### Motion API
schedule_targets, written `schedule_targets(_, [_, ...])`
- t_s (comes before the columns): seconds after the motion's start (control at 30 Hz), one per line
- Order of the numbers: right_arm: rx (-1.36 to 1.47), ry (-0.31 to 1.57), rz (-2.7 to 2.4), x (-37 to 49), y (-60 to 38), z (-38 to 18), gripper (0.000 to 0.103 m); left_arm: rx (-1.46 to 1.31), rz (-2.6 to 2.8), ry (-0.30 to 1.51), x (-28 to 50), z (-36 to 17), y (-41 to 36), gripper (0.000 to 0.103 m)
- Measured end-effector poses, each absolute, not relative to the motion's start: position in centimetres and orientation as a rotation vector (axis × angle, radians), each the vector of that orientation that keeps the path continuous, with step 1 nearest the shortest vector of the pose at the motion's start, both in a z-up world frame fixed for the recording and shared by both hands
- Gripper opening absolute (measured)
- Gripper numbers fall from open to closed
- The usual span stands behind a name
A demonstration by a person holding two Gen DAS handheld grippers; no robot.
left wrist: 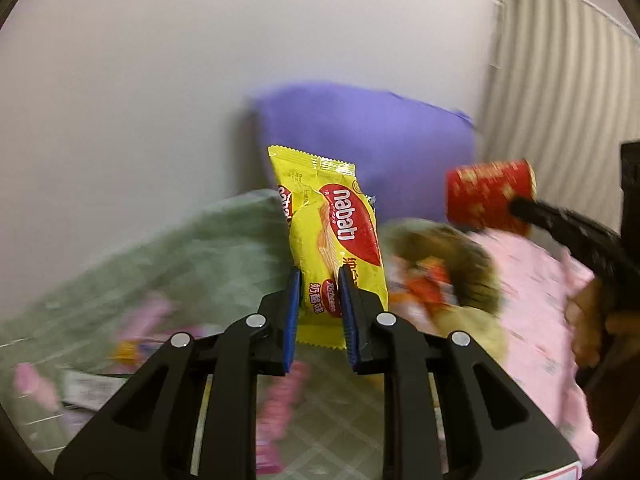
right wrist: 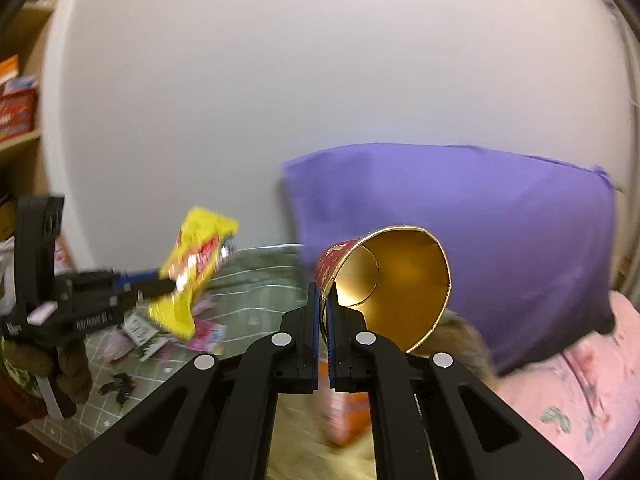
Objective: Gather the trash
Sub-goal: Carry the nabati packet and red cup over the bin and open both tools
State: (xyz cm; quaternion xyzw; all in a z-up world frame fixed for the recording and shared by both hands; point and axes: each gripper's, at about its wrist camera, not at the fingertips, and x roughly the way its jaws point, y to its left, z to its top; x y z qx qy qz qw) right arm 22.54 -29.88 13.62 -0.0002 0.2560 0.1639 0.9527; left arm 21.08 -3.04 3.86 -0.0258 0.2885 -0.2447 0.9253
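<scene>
Left gripper (left wrist: 319,280) pinching yellow wafer packet (left wrist: 328,240), held above green bedspread (left wrist: 168,264). Right gripper (right wrist: 323,300) pressed onto rim of red paper cup (right wrist: 384,280), mouth tilted toward camera. Blurred litter, perhaps wrappers (right wrist: 168,336), on bedspread's near edge.

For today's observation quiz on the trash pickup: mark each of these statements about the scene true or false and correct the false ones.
1. The left gripper holds a yellow wafer packet. True.
2. The right gripper holds a blue bottle. False: its fingers pinch the rim of a red paper cup.
3. The cup is gold inside. True.
4. The pillow against the wall is green. False: it is purple.
5. The cup is full of liquid. False: it looks empty.
</scene>
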Motion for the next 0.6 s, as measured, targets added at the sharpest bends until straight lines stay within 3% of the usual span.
schedule_targets(0.23, [0.106,0.574,0.317,22.0,-35.5,13.3,0.005,0.051,-0.732,0.765,23.9,-0.1,-12.0,0.020])
schedule_targets(0.6, [0.170,0.815,0.408,29.0,-36.3,4.9,0.005,0.148,-0.689,0.916,31.0,-6.3,-17.6,0.019])
